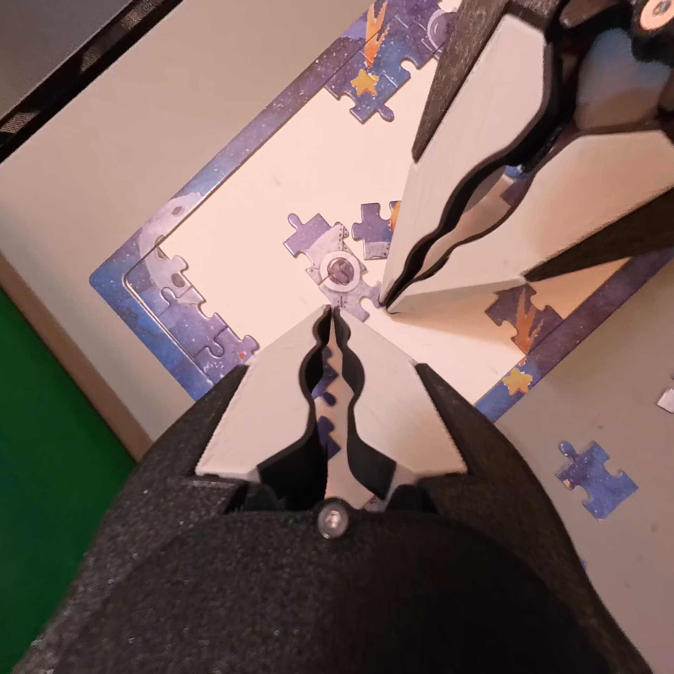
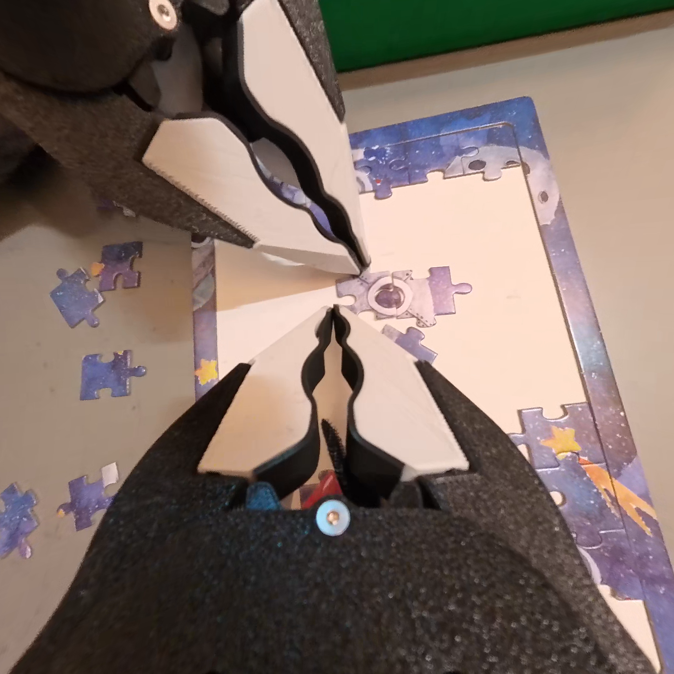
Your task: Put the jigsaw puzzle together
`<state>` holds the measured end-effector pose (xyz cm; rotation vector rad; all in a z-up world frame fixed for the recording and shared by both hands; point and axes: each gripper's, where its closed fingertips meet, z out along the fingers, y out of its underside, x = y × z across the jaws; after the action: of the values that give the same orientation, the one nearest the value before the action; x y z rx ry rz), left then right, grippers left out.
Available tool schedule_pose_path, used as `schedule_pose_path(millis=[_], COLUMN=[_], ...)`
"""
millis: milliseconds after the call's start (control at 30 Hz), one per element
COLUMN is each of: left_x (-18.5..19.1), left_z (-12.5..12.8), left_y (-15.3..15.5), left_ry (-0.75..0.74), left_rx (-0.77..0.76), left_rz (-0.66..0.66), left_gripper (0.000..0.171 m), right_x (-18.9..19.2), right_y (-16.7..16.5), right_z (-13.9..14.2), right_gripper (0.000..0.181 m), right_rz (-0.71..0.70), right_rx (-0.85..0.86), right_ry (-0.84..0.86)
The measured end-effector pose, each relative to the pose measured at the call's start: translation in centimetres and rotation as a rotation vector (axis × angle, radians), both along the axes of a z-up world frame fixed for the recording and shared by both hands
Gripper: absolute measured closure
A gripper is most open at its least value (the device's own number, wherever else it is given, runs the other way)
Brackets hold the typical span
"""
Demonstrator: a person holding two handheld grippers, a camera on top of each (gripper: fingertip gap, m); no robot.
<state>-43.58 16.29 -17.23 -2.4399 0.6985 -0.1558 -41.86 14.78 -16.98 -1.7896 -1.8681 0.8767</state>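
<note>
Both grippers pinched closed and empty, left gripper (image 1: 332, 310) and right gripper (image 2: 333, 310) tips flank the porthole pair (image 2: 397, 297), which lies lengthwise away from them across the tray (image 2: 569, 255).

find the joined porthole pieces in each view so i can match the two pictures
Left wrist view: the porthole pieces lie just above picture centre on the bare tray floor, beyond the left hand-held gripper.
Right wrist view: the porthole pieces lie right of centre, just past the right hand-held gripper.
Shared landmark: the blue starry puzzle frame around the tray.
</note>
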Motion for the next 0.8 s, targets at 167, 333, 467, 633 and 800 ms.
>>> schedule_pose_path(millis=[167, 333, 467, 633, 800], left_x=[0.1, 0.1, 0.6, 0.3, 0.5], left_z=[0.3, 0.2, -0.1, 0.3, 0.3], left_y=[0.0, 0.3, 0.5, 0.4, 0.3], left_ry=[-0.011, -0.033, -0.052, -0.053, -0.074], left_rx=[0.009, 0.013, 0.012, 0.022, 0.023], left_rz=[-0.001, 0.009, 0.013, 0.032, 0.029], left_gripper=[0.17, 0.169, 0.17, 0.169, 0.17], right_x=[-0.1, -0.7, -1.0, -0.8, -0.6], right_y=[0.8, 1.3, 2.2, 3.3, 4.9], right_z=[0.3, 0.8, -0.1, 1.0, 1.3], right_gripper=[0.181, 0.181, 0.181, 0.181, 0.181], right_rz=[-0.024, -0.044, -0.076, -0.116, -0.177], right_rx=[-0.005, 0.02, 0.051, 0.032, 0.008], right_ry=[0.008, 0.029, -0.02, 0.028, 0.044])
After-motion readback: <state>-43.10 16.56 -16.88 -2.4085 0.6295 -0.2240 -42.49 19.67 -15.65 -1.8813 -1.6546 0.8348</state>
